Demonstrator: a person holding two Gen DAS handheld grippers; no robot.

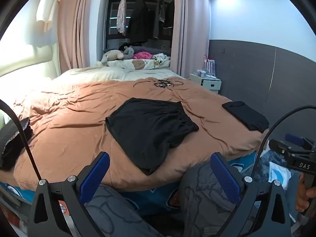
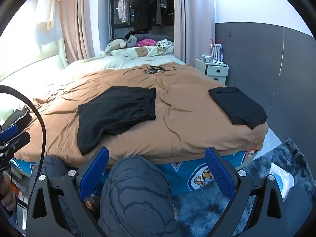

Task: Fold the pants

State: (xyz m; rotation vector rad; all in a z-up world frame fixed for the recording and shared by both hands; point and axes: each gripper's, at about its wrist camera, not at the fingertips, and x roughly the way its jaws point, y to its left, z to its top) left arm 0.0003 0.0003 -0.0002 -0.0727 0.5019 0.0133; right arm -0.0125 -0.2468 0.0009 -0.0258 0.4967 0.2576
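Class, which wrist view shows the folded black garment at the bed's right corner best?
The right wrist view: the folded black garment lies large and whole there. The left wrist view shows the same garment smaller, nearer the frame's edge, beside the cable.

Black tongs with blue ribbed pads, silver screws, black cables; grey patterned trousers.

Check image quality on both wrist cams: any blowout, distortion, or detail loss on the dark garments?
Left wrist: headboard side blown out white at left, strong fisheye bowing of the bed edge, black pants sharp but their folds read faintly. Right wrist: same blowout at left, ceiling glare up top, folded black garment nearly featureless; black vignette in corners of both.
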